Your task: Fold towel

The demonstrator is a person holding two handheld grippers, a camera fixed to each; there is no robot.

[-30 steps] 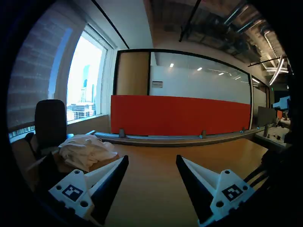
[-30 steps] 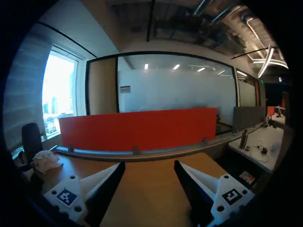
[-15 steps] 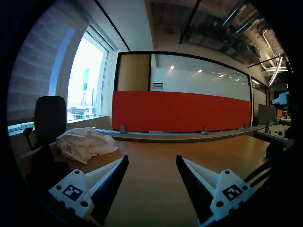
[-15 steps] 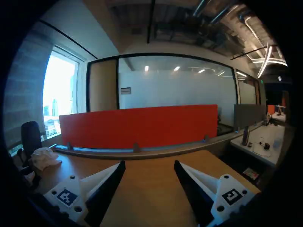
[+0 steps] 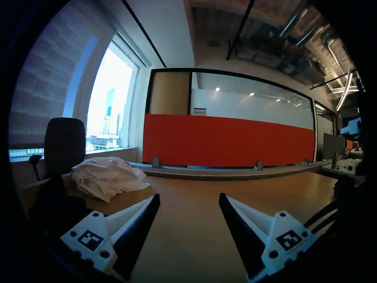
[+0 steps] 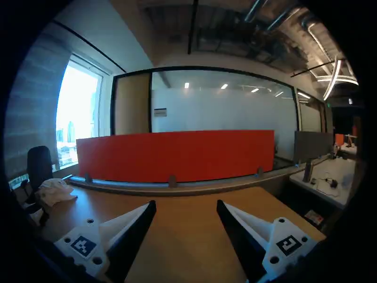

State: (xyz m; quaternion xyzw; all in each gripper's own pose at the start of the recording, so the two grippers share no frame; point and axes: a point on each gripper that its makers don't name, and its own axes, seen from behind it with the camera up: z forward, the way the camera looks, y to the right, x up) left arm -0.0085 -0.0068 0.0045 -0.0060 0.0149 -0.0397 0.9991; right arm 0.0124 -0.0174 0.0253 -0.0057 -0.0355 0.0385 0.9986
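Towel [image 5: 107, 178], white and crumpled in a heap, lies on the far left part of the wooden desk [image 5: 198, 221], in front of a black chair [image 5: 63, 147]; in the right gripper view the same towel [image 6: 55, 191] sits at the far left edge; the left gripper [image 5: 189, 203] hovers over bare desk with its fingers apart, holding nothing; the right gripper [image 6: 186, 208] is likewise spread wide over the desk; a red divider [image 5: 228, 140] runs along the far edge.

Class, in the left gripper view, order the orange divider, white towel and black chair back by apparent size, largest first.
1. orange divider
2. white towel and black chair back: look alike, too close to rank.
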